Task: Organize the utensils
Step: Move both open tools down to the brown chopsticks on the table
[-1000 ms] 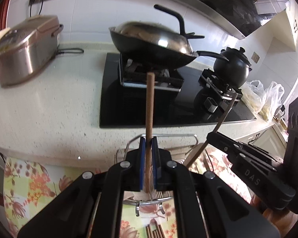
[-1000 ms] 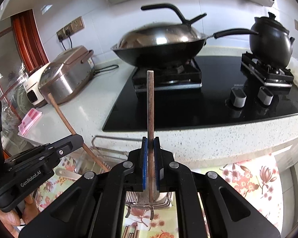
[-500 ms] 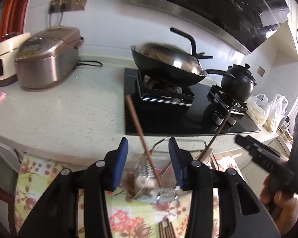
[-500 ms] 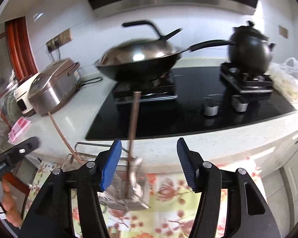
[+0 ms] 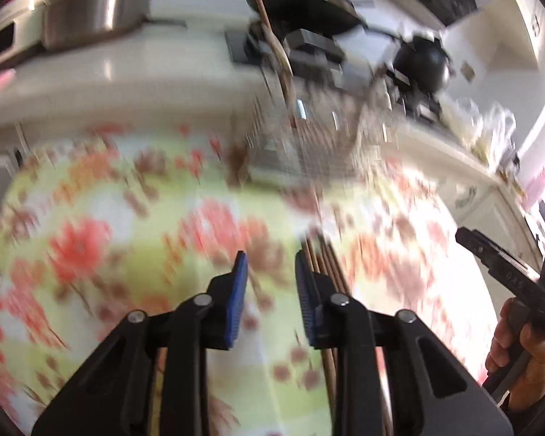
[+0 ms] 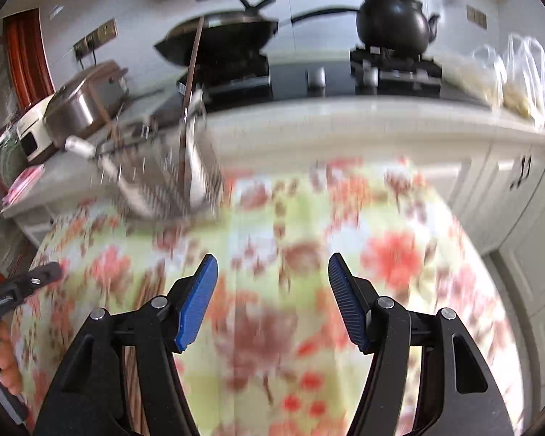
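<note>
Floral tablecloth point(image 6: 392, 218) below kitchen counter point(image 6: 345, 116), both views blurred. Wire basket point(image 6: 163, 185) stood at cloth's far edge, two chopsticks point(image 6: 192, 61) upright in it. More chopsticks point(image 5: 327, 261) lay on cloth beside left gripper point(image 5: 270, 287), jaws closing, nothing between. Right gripper point(image 6: 272, 301) jaws opening, empty

My pale green tablecloth point(image 6: 258, 218) carries red and brown flowers. My black grippers' pads point(image 6: 196, 299) are blue. The metal wire basket point(image 6: 163, 185) is silvery, the chopsticks point(image 5: 327, 265) brown, the wok point(image 6: 218, 36) and kettle point(image 6: 392, 25) black.
</note>
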`<control>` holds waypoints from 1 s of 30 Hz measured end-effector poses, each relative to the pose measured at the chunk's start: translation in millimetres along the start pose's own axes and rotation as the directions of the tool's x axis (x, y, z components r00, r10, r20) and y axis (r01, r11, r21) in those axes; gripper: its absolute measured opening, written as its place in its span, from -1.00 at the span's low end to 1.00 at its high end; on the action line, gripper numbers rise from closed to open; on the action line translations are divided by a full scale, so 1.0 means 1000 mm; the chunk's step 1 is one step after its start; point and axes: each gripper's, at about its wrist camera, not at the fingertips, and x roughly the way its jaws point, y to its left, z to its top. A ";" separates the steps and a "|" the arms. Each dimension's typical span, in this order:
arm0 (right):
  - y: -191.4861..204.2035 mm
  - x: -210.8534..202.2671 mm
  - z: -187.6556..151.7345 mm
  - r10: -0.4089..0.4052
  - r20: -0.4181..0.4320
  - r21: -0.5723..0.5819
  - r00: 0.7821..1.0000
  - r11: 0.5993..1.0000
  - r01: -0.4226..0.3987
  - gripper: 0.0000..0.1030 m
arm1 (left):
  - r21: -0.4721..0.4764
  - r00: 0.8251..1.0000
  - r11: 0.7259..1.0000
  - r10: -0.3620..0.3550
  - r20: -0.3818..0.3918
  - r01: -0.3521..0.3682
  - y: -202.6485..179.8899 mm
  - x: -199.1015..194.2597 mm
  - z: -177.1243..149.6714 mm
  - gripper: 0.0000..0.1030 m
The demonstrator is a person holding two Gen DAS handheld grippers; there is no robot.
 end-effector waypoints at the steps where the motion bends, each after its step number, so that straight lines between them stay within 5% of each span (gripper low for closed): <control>1: 0.001 0.000 -0.009 0.010 -0.012 -0.003 1.000 1.000 -0.010 0.15 | 0.012 1.000 1.000 -0.014 -0.023 0.014 -0.006 0.007 -0.011 -0.60; 5: 0.005 0.003 -0.034 0.021 -0.054 -0.013 0.998 1.000 -0.021 0.17 | 0.042 0.997 0.999 -0.030 -0.076 0.033 -0.022 0.027 -0.032 -0.75; 14: 0.013 0.008 -0.046 0.031 -0.074 -0.037 0.997 0.999 -0.034 0.20 | 0.085 0.992 0.996 -0.019 -0.122 0.029 -0.038 0.052 -0.041 -0.76; 30: 0.041 0.015 -0.046 0.020 -0.092 -0.108 0.996 0.994 -0.030 0.26 | 0.206 0.982 0.972 0.140 -0.126 -0.112 -0.053 0.058 -0.038 -0.82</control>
